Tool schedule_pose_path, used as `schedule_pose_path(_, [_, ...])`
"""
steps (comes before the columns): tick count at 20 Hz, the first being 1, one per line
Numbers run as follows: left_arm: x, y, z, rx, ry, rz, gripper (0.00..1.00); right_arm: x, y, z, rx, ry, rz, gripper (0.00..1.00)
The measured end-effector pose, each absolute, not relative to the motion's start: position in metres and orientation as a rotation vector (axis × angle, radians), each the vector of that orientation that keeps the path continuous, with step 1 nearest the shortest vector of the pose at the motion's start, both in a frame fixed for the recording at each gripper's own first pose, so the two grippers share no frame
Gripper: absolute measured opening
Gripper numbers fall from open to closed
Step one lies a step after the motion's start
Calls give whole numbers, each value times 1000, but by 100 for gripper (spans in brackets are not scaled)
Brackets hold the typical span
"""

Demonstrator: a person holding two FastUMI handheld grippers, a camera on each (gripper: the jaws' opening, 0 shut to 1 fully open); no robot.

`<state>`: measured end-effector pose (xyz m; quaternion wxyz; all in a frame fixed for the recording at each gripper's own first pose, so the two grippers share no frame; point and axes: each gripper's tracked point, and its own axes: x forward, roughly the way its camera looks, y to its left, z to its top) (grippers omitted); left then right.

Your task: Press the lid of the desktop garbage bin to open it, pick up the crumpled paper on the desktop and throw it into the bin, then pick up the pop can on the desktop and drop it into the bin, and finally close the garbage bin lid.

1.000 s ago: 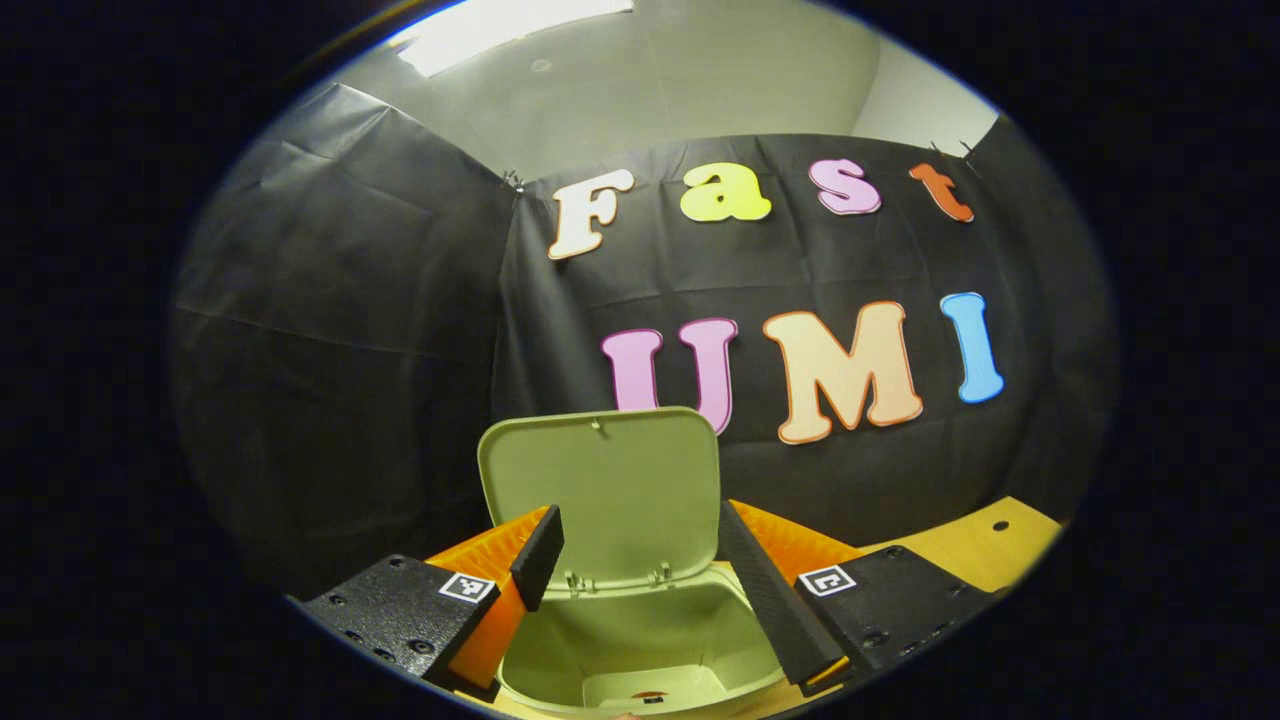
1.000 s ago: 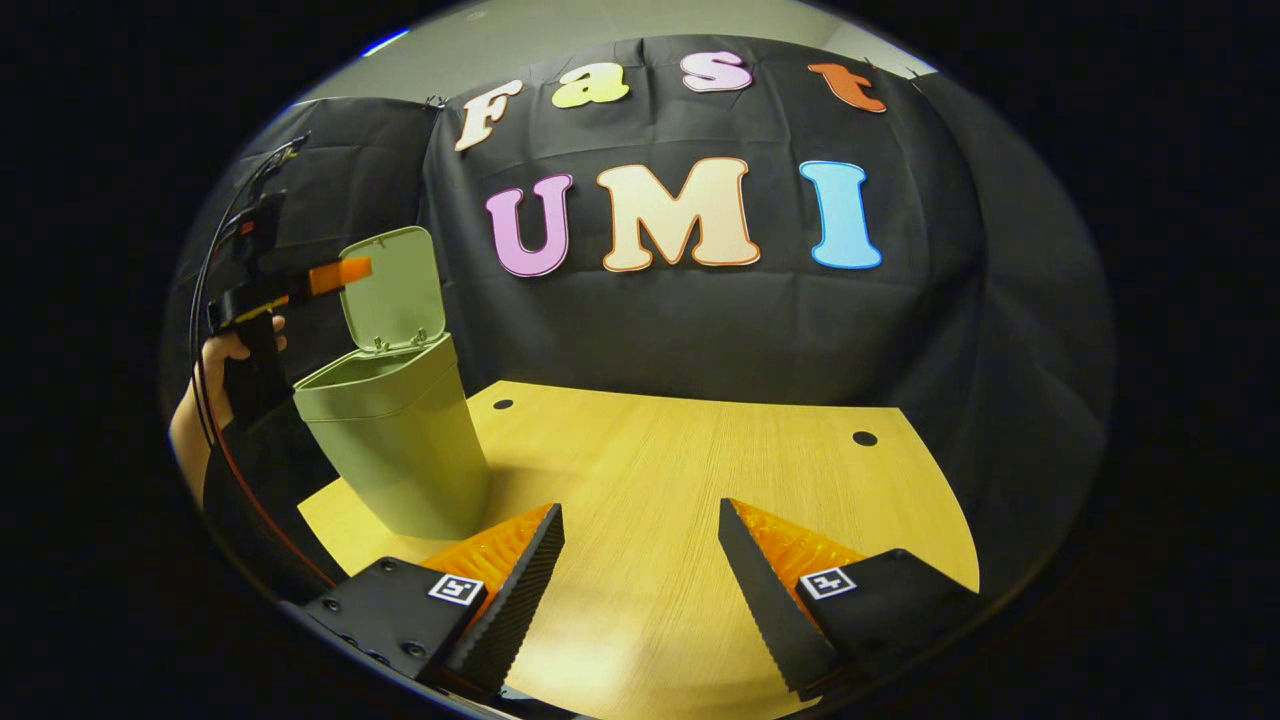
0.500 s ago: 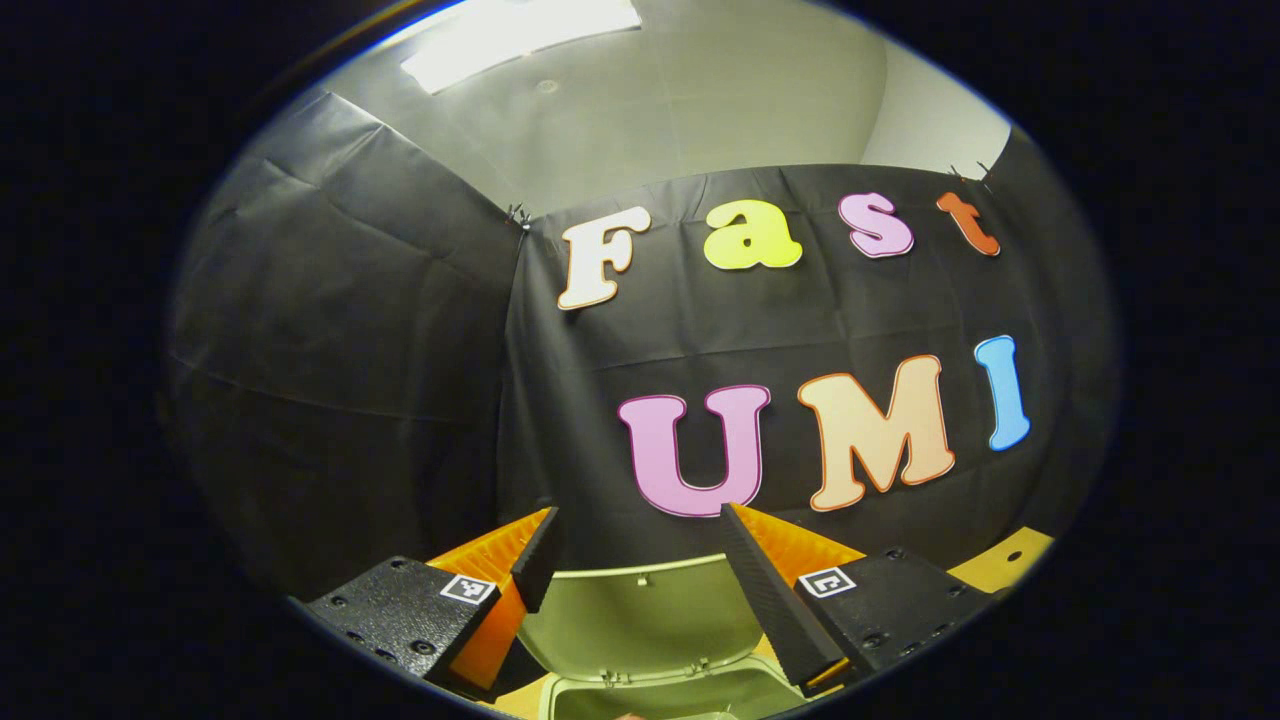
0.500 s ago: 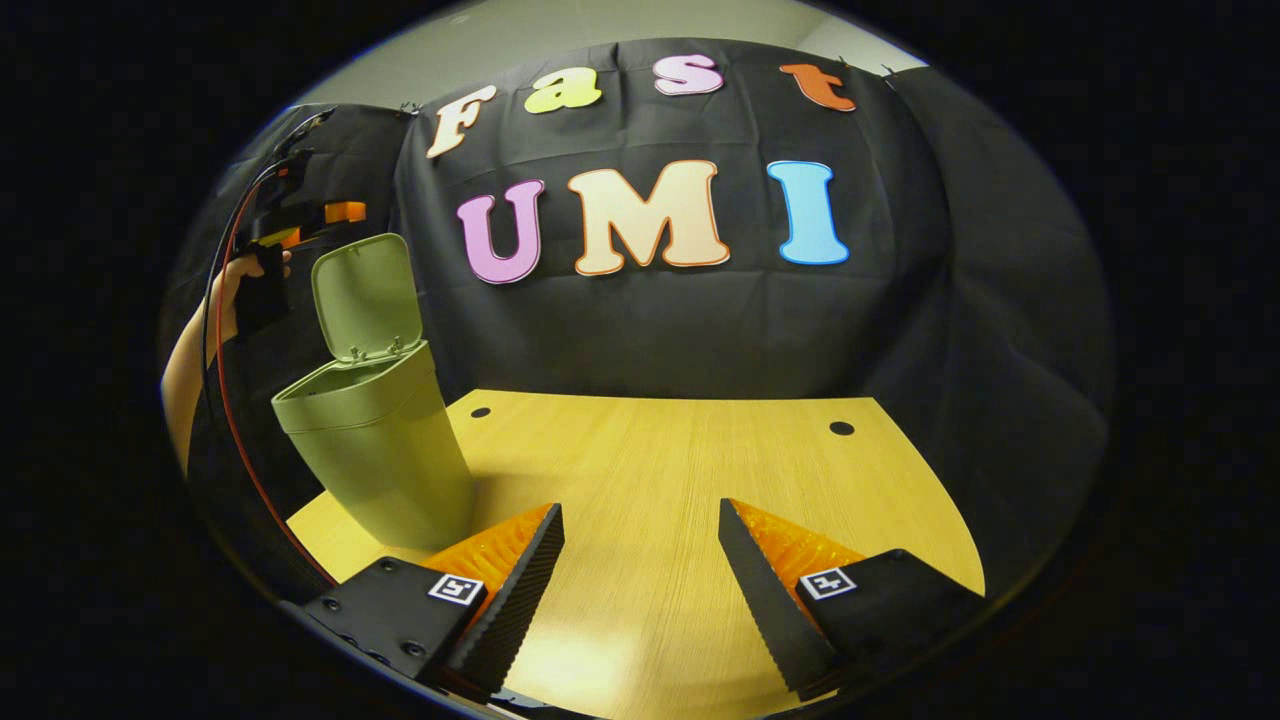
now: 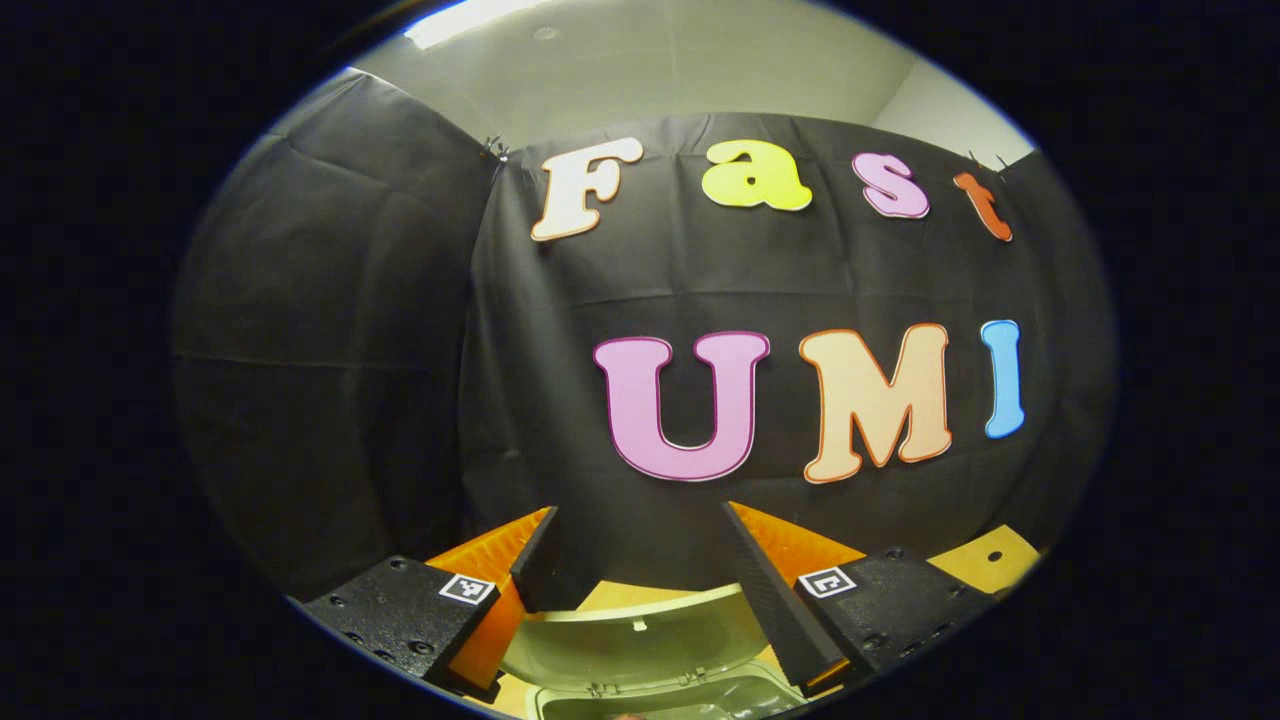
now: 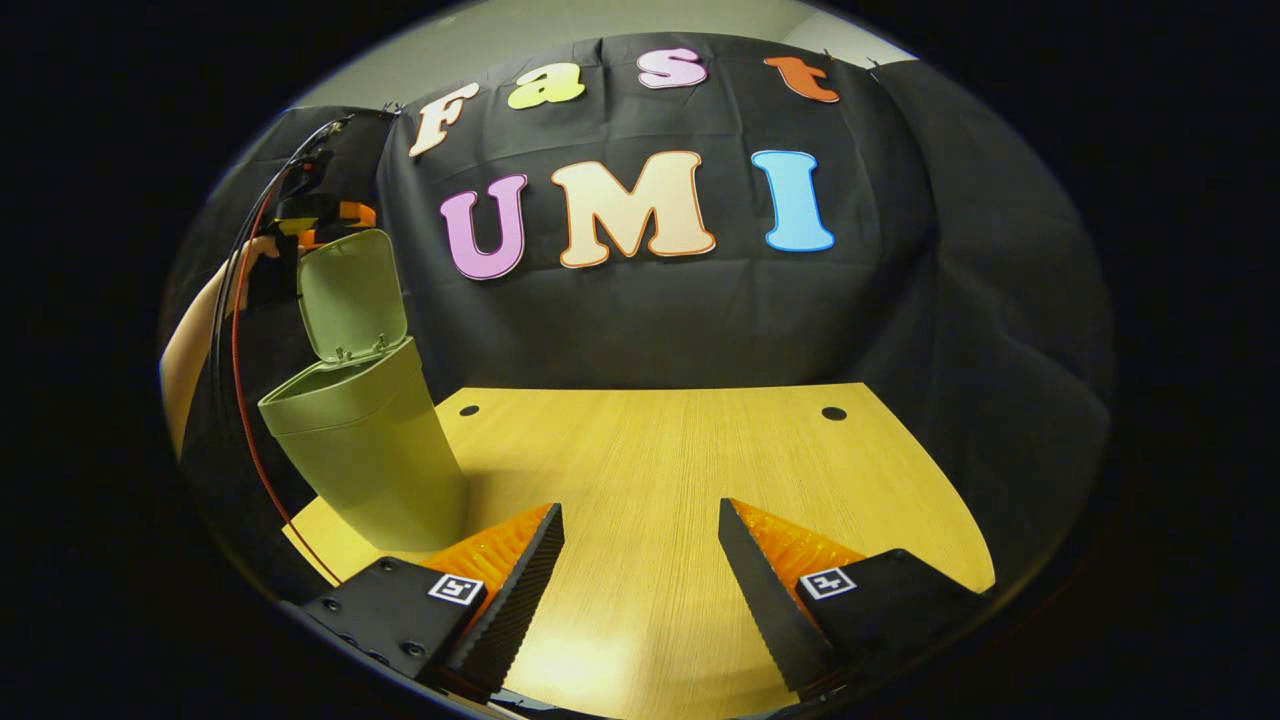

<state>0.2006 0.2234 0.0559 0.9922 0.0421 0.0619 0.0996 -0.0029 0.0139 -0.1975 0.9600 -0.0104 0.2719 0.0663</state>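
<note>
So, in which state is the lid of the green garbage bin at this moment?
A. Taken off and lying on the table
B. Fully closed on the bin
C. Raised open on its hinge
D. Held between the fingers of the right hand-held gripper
C: in the right gripper view the lid stands up from the back rim of the garbage bin, leaving the mouth open.

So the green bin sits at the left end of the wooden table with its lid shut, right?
Not quite. The green bin does sit at the left end of the wooden table, but its lid stands open, tipped up above the rim, as the right gripper view shows.
</note>
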Motion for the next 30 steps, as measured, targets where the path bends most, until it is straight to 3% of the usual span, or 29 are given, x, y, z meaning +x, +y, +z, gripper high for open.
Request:
schedule_pose_path(1, [201,224,48,78,151,201,94,-2,14,-199,-22,552,138,99])
schedule_pose_path(3, [202,217,53,52,140,188,100,2,11,-198,-22,555,145,99])
schedule_pose_path(6, [193,209,50,55,154,189,95,7,8,-201,-20,565,165,99])
schedule_pose_path(18, [109,173,18,18,188,203,94,28,11,-204,-14,571,269,98])
schedule_pose_path(30, [48,156,-82,-109,370,218,93,18,20,-210,-65,596,317,97])
